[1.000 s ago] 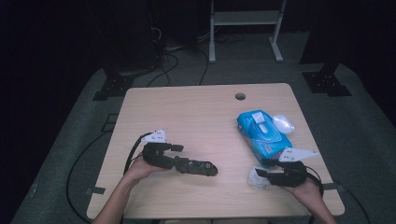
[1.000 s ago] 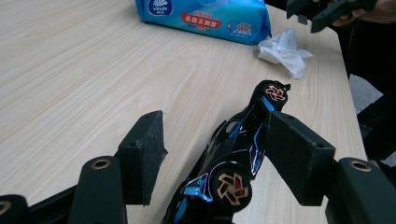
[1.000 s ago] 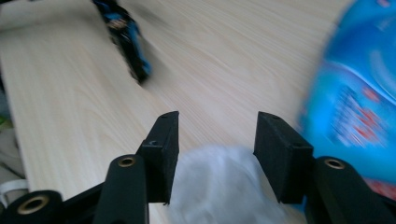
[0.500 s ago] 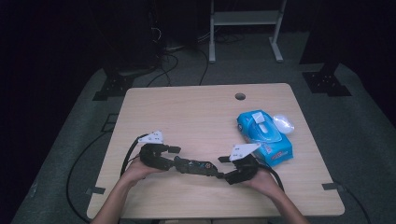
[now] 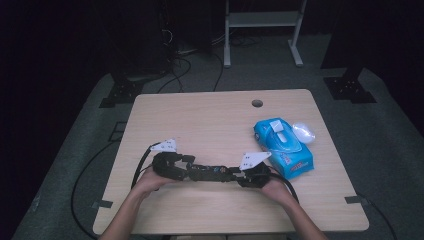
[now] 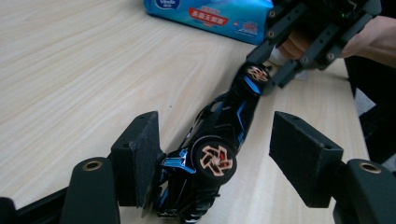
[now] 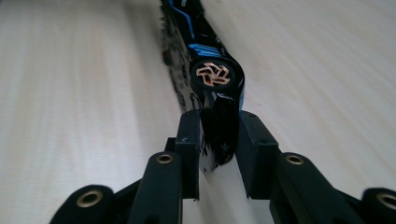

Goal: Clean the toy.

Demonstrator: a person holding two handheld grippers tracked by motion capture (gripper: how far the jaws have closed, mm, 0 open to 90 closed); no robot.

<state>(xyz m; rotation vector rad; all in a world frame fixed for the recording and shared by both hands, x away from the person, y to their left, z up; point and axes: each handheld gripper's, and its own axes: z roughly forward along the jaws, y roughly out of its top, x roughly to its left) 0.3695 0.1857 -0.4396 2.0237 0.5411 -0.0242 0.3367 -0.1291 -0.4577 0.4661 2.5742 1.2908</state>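
Observation:
A black toy car (image 5: 210,173) with blue trim and copper wheels lies on its side on the wooden table (image 5: 210,120), stretched between my two grippers. My left gripper (image 5: 192,170) is at the car's left end. Seen from the left gripper view, its jaws (image 6: 215,135) stand wide open around the car (image 6: 224,126), and the left pad (image 6: 140,158) touches the car. My right gripper (image 5: 236,175) is shut on the car's other end. In the right gripper view, the pads (image 7: 218,123) clamp the car's narrow black tip (image 7: 210,70).
A blue pack of wet wipes (image 5: 282,147) lies to the right of the grippers, with a white crumpled object (image 5: 303,132) beside it. A cable hole (image 5: 257,103) sits near the table's far edge. Equipment stands and cables lie on the floor beyond.
My right gripper has moved left from the table's front right corner to the car's free end and shut on it. The left gripper has stayed in place.

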